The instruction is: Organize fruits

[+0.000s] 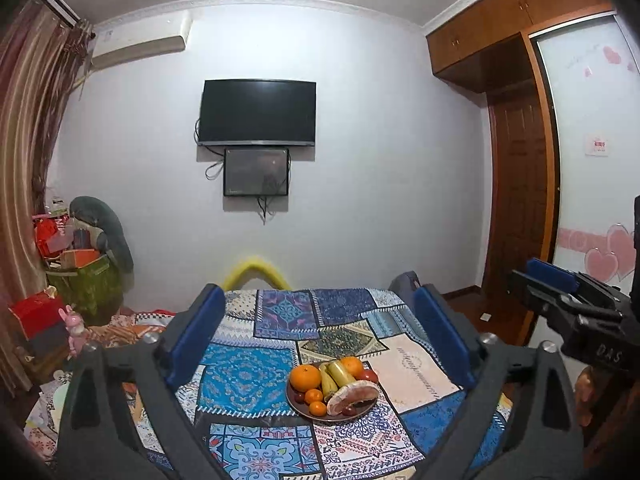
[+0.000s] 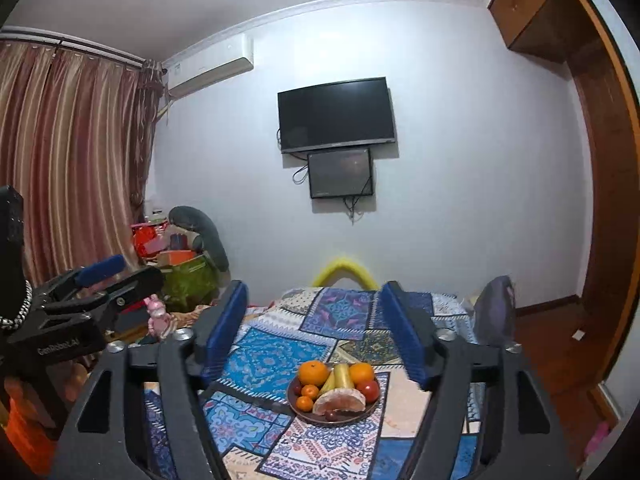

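Note:
A brown plate [image 1: 308, 414] [image 2: 296, 406] of fruit sits on a patchwork-cloth table [image 1: 248, 376] [image 2: 264, 360]. It holds oranges [image 1: 305, 377] [image 2: 313, 373], small tangerines [image 1: 318, 408], bananas [image 1: 340, 372] [image 2: 343, 376], a tomato [image 2: 370, 390], a pomelo wedge [image 1: 352, 396] [image 2: 340, 400] and dark grapes. My left gripper [image 1: 320, 336] is open and empty, raised well short of the plate. My right gripper [image 2: 316, 328] is open and empty, also short of the plate. Each gripper also shows in the other's view, the right one [image 1: 560, 292] and the left one [image 2: 100, 280].
A yellow chair back [image 1: 256, 270] [image 2: 346, 268] stands beyond the table's far edge. A cluttered heap of boxes and bags [image 1: 80, 264] [image 2: 180, 256] lies at the left by the curtains. A TV [image 1: 258, 114] hangs on the wall. A wooden wardrobe [image 1: 516, 184] stands at right.

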{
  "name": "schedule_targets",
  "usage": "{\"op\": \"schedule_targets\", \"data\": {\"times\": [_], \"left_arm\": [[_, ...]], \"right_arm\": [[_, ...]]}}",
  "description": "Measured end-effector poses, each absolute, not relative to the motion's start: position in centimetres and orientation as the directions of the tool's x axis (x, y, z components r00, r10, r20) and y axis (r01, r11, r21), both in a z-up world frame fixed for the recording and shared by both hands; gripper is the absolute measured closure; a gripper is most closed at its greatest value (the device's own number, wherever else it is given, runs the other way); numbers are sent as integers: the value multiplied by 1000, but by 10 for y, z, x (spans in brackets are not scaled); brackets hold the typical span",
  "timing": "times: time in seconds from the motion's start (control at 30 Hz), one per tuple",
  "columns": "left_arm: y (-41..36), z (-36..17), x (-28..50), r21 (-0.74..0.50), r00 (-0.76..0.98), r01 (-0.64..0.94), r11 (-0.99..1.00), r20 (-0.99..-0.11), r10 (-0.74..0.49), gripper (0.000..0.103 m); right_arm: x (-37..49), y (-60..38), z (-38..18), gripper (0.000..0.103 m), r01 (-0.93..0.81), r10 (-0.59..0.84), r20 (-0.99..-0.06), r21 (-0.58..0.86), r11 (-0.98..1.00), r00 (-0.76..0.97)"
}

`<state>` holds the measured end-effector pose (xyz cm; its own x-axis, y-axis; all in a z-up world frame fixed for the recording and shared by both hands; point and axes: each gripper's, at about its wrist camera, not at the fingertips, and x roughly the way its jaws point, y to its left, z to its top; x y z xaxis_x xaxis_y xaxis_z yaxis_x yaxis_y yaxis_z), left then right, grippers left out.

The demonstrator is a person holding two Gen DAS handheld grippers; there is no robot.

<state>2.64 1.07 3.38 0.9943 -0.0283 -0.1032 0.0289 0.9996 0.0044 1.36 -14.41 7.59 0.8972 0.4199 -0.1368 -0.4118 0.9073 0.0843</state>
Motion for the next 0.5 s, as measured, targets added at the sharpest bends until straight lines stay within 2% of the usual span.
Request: {"op": "schedule_targets", "data": {"times": [0.17, 0.27, 0.5], "left_arm": [[10, 33, 24, -9, 994, 34, 999, -105, -35, 0], [8, 31, 21, -6, 994, 34, 999, -105, -35, 0], [8, 31, 15, 3, 994, 37, 999, -106, -37, 0]], "right_arm": [[7, -143, 78, 16, -392, 398, -122, 72, 917, 909], [6, -143, 80, 0, -367, 371, -115, 61, 928, 921], [2, -149, 77, 0, -352, 357, -116, 57, 934, 927]]}}
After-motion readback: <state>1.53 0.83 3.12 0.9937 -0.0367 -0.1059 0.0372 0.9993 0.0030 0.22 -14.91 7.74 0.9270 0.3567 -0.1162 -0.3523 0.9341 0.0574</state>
